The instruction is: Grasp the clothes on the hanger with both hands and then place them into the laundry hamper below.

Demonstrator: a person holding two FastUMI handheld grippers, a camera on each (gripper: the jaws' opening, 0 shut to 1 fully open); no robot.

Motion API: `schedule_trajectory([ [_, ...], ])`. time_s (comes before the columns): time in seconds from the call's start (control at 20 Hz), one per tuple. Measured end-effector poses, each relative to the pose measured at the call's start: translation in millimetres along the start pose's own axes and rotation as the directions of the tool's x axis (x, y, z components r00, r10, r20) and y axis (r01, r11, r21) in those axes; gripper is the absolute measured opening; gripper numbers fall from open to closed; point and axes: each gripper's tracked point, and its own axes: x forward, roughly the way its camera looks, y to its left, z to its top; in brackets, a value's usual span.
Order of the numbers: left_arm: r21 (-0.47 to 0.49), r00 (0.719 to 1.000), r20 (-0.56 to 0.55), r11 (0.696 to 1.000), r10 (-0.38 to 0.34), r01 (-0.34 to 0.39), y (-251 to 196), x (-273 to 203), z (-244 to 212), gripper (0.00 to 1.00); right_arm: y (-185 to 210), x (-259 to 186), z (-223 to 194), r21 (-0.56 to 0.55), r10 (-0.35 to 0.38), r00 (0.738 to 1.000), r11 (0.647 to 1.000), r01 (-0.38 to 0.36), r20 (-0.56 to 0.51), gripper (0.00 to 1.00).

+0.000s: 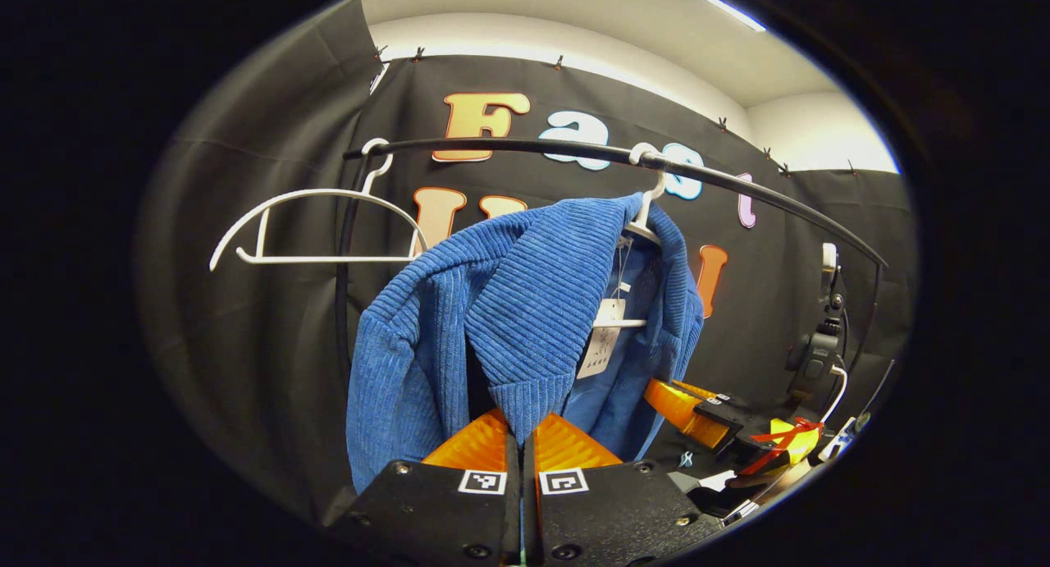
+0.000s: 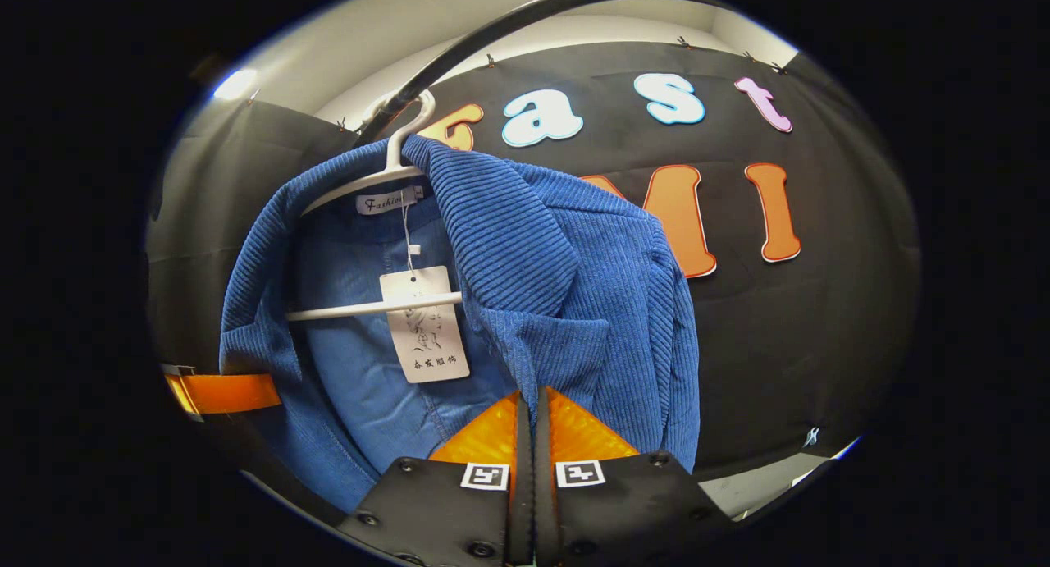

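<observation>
A blue corduroy jacket (image 1: 525, 304) hangs on a white hanger (image 1: 644, 218) from a black rail (image 1: 574, 150). In the left gripper view, my left gripper (image 1: 521, 426) is shut on the lower edge of the jacket's lapel, with fabric pinched between the orange fingers. Farther right, the right gripper's orange fingers (image 1: 685, 407) reach into the jacket's other side. In the right gripper view, the jacket (image 2: 558, 272) hangs open on its hanger (image 2: 373, 308), a paper tag (image 2: 426, 325) dangling inside. My right gripper (image 2: 531, 404) is shut on the jacket's front edge. An orange finger (image 2: 221, 393) of the left gripper pokes out at the left.
An empty white hanger (image 1: 320, 226) hangs on the same rail to the left of the jacket. A black device with a white cable (image 1: 820, 354) stands at the right end of the rail. Black cloth walls close in behind.
</observation>
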Motion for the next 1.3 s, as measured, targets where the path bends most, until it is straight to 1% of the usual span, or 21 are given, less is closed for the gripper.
schedule_trajectory([
  [0.15,0.007,1.000,0.000,1.000,-0.004,0.004,0,-2,2,0.02,-1,-6,3,-0.009,-0.005,1.000,1.000,0.006,0.015,0.08],
  [0.45,0.001,1.000,0.002,1.000,-0.018,0.018,0,-2,3,0.02,-3,-13,10,-0.007,0.013,1.000,1.000,-0.013,0.025,0.08],
  [0.7,0.009,0.999,0.005,0.999,-0.042,0.042,1,-6,8,0.02,-11,-23,19,0.009,-0.007,0.999,1.000,0.007,0.038,0.08],
  [0.8,-0.006,0.998,0.010,0.999,-0.054,0.054,-1,-9,12,0.01,-16,-30,26,0.021,-0.014,0.999,1.000,0.013,0.052,0.08],
  [0.85,-0.009,0.998,0.012,0.998,-0.058,0.058,-1,-11,15,0.04,-19,-33,30,0.032,-0.015,0.998,0.999,0.013,0.060,0.08],
  [0.9,-0.005,0.998,0.015,0.998,-0.058,0.059,0,-12,17,0.02,-23,-36,35,0.046,-0.018,0.998,0.999,0.015,0.067,0.08],
  [1.0,0.005,0.998,0.016,0.998,-0.060,0.059,-2,-14,22,0.02,-31,-38,42,0.092,-0.013,0.997,0.996,0.006,0.078,0.08],
  [1.1,0.002,0.997,0.025,0.998,-0.069,0.069,-6,-18,27,0.01,-34,-38,52,0.168,0.020,0.994,0.985,-0.037,0.104,0.07],
  [1.2,0.003,0.997,0.041,0.998,-0.067,0.067,-6,-22,34,0.01,-38,-37,60,0.244,0.047,0.991,0.967,-0.076,0.122,0.07],
  [1.3,-0.001,0.997,0.054,0.998,-0.061,0.061,-4,-27,41,0.02,-43,-40,67,0.291,0.078,0.988,0.950,-0.114,0.134,0.08],
])
